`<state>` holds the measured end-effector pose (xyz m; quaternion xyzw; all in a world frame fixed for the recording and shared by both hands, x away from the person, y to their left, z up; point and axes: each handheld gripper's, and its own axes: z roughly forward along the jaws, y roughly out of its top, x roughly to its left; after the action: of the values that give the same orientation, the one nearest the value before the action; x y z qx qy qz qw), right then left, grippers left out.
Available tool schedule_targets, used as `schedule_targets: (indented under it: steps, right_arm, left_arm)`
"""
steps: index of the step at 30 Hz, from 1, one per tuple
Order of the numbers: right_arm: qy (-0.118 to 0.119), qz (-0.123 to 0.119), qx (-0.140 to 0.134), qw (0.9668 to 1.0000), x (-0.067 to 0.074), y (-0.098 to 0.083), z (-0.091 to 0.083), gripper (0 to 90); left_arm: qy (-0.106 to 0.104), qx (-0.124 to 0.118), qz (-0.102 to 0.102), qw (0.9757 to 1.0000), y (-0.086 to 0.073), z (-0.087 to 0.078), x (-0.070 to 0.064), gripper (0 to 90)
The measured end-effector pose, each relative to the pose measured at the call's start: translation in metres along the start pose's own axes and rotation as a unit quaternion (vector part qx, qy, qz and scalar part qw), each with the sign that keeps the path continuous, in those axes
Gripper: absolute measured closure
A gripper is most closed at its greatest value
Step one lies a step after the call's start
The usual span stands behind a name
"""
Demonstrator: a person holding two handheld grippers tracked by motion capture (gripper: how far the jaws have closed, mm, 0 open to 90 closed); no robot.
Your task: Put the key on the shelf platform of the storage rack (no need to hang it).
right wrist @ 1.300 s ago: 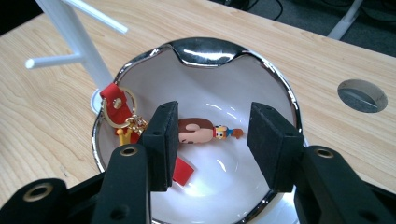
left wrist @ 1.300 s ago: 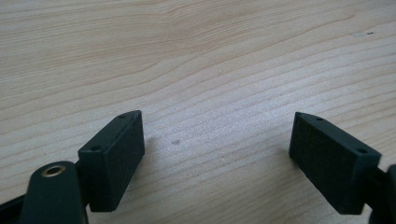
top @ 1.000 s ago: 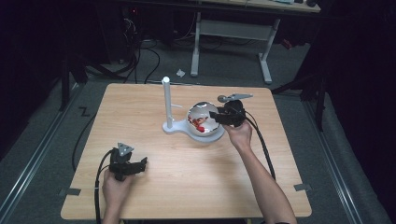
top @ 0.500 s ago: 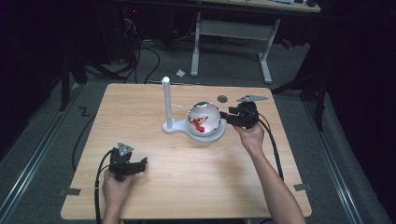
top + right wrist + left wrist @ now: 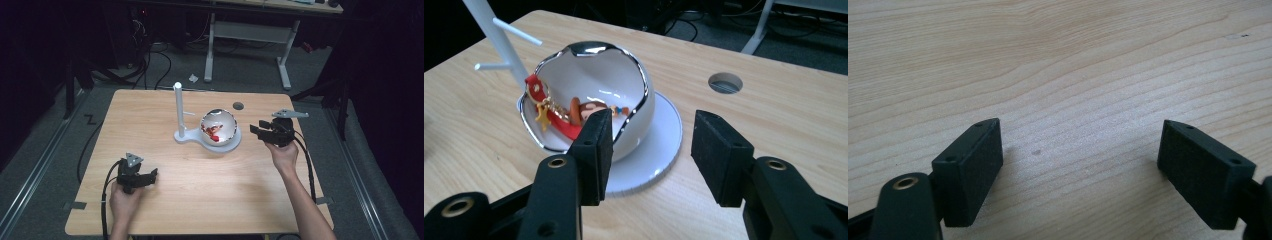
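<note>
A white egg-shaped bowl (image 5: 218, 127) with a silver rim sits on the round dish of a white stand (image 5: 233, 143), beside the stand's upright post (image 5: 178, 107). Inside the bowl (image 5: 589, 75) lies a keychain (image 5: 564, 114) with a red strap, a gold star and a small monkey figure. My right gripper (image 5: 255, 131) hovers just right of the bowl, pointing at it. Its jaws are open with nothing between them (image 5: 651, 140). My left gripper (image 5: 150, 175) rests low at the table's front left, open and empty over bare wood (image 5: 1080, 155).
A round cable hole (image 5: 238, 105) is cut in the tabletop behind the bowl. Two thin pegs (image 5: 516, 31) stick out of the post. Cables trail from both grippers toward the near edge. A desk frame and cables stand on the floor beyond the table.
My right gripper has drawn back to the right, from the bowl's rim to a spot clear of the dish. The left gripper and the bowl have stayed put.
</note>
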<state>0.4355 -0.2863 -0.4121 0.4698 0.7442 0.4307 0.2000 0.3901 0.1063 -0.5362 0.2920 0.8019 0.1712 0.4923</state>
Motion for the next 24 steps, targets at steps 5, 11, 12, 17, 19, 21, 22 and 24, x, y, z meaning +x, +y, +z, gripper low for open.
schedule_targets:
  steps: [5,11,12,17,19,21,22,24]
  right_arm:
    - [0.0,-0.008,-0.01,0.9999,0.001,-0.004,-0.014,51.8]
    - [-0.003,-0.001,-0.016,0.9999,0.002,-0.016,-0.029,51.7]
    - [-0.005,-0.003,-0.013,0.9999,0.002,-0.018,-0.031,51.6]
    - [-0.004,-0.003,-0.024,0.9997,0.004,-0.029,-0.043,51.4]
    - [-0.003,-0.002,-0.026,0.9996,0.005,-0.033,-0.046,51.4]
    - [-0.001,0.0,-0.028,0.9996,0.005,-0.037,-0.048,51.4]
    - [0.0,0.001,-0.029,0.9996,0.005,-0.039,-0.049,51.4]
    - [0.002,0.002,-0.03,0.9995,0.006,-0.043,-0.052,51.3]
  left_arm:
    - [0.0,0.0,0.0,1.0,0.0,0.0,0.0,18.7]
    - [0.0,0.0,-0.001,1.0,0.0,0.0,0.0,18.6]
    - [0.0,0.0,0.0,1.0,0.0,0.0,0.0,18.6]
    - [0.001,0.0,-0.001,1.0,0.0,0.0,0.0,18.6]
    - [0.0,0.0,-0.001,1.0,0.0,0.0,0.0,18.6]
    - [0.0,0.0,0.0,1.0,0.0,0.0,0.0,18.7]
    - [0.0,0.0,-0.001,1.0,0.0,0.0,0.0,18.7]
    - [0.001,0.0,-0.001,1.0,0.0,0.0,0.0,18.6]
